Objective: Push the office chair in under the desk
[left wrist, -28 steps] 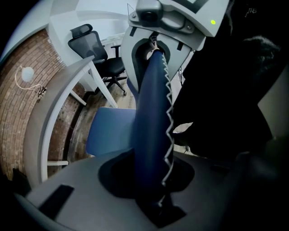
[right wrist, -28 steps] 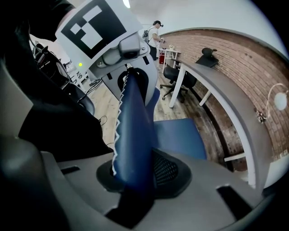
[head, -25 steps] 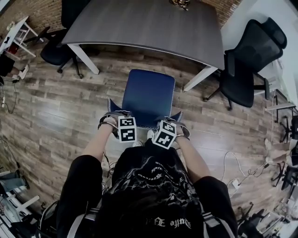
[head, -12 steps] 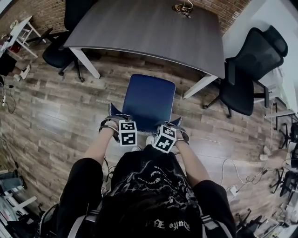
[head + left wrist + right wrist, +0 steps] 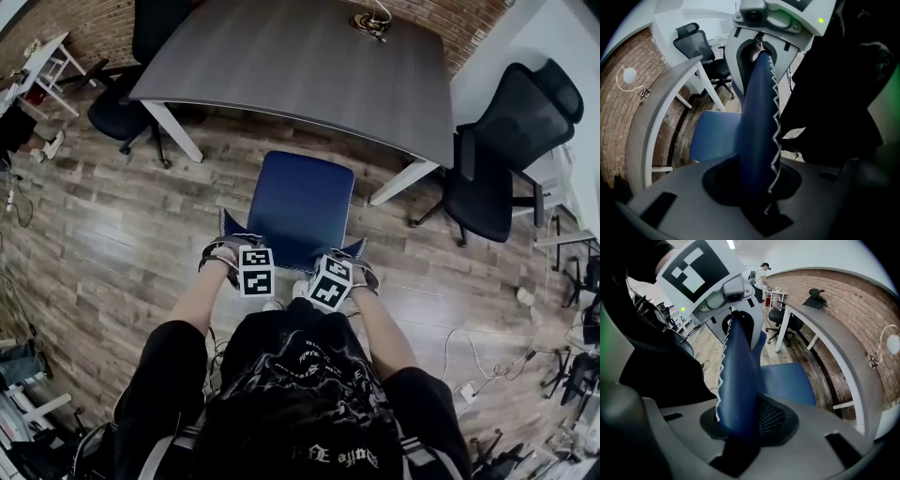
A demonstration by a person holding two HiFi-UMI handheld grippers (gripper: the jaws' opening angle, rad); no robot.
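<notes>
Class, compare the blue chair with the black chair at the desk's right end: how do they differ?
The blue chair is blue with no headrest; the black chair has a tall back and headrest. The left gripper and right gripper clamp the blue chair's back; the black chair stands untouched. Both stand on the floor beside the desk.

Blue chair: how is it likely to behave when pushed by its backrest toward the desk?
The chair probably slides easily on the smooth wood floor; its base is hidden. The left gripper and right gripper clamp the backrest top, so a high push might tip it. The padded edge likely gives slightly.
</notes>
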